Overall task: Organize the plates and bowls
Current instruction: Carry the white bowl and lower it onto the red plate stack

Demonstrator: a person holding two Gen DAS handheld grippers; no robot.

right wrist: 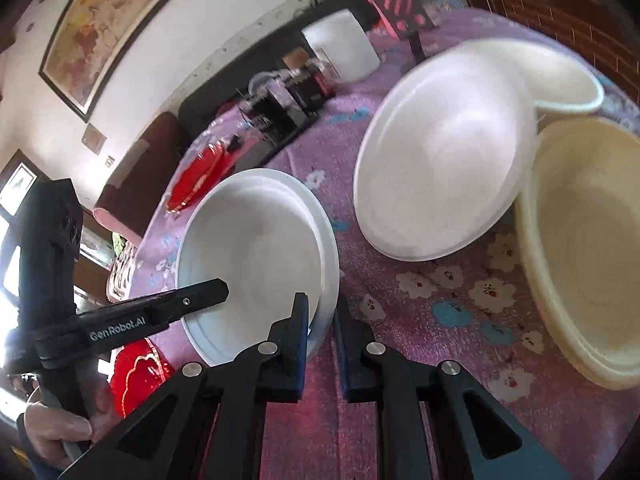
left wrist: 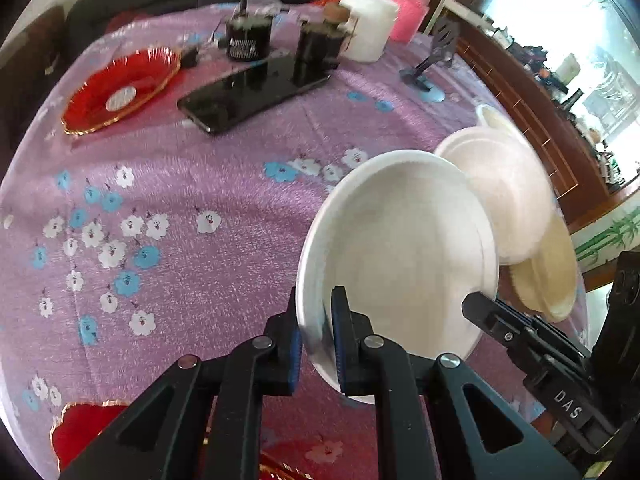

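Left wrist view: left hand-held gripper [left wrist: 316, 344] clamped on near rim of white plate [left wrist: 400, 248] tilted above the purple-clothed surface [left wrist: 180, 200], right hand-held gripper [right wrist: 322, 332] pinching its opposite rim — mid-carry, probably; next, lowering onto white bowls [left wrist: 504, 184] just beside — gently.

White plates [left wrist: 400, 240] matt, foam-like; tablecloth [left wrist: 180, 184] woven cloth; red dish [left wrist: 120, 88] glossy plastic.

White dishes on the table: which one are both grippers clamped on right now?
The nearest white plate, apart from the others: left gripper and right gripper each pinch its rim. The other white plate and cream bowl sit untouched.
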